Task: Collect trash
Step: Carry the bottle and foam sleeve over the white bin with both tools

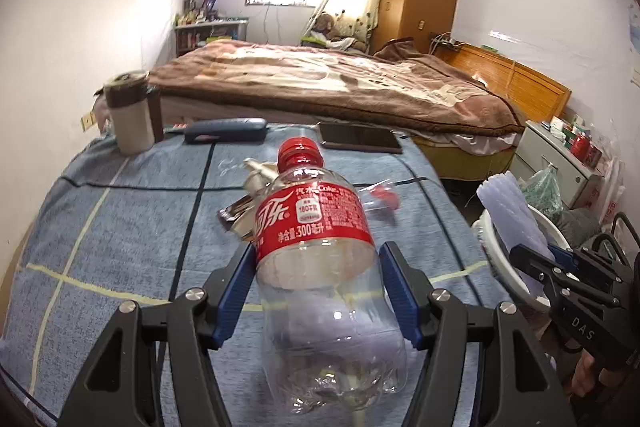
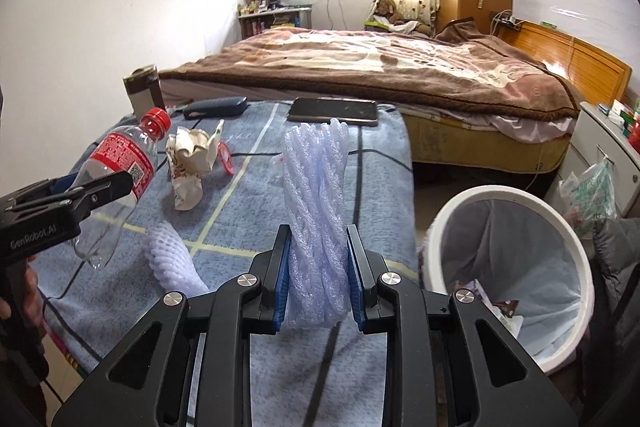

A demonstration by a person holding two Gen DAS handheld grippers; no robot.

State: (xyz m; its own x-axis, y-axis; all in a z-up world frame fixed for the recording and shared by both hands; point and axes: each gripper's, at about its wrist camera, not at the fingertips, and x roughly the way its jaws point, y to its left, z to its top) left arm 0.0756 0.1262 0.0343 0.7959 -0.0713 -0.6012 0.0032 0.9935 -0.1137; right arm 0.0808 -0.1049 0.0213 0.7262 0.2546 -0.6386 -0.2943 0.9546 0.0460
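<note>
An empty clear cola bottle (image 1: 320,267) with a red cap and label is held above the blue-clothed table (image 1: 120,227), with my left gripper (image 1: 316,255) shut on its body. The right wrist view shows that same bottle (image 2: 128,159) tilted at the left. My right gripper (image 2: 318,233) is shut on a pale foam net sleeve (image 2: 316,179) standing upright between its pads. The white bin (image 2: 508,195) with a grey liner sits low to the right of it. On the cloth lie a crumpled paper cup (image 2: 192,163), a second foam net (image 2: 168,255) and a red lid (image 2: 226,157).
A phone (image 2: 334,111), a dark case (image 2: 216,107) and a lidded mug (image 2: 140,91) stand along the table's far edge. Beyond is a bed (image 2: 380,67) with a brown blanket. A white cabinet (image 2: 608,147) and a plastic bag (image 2: 592,187) are at the right.
</note>
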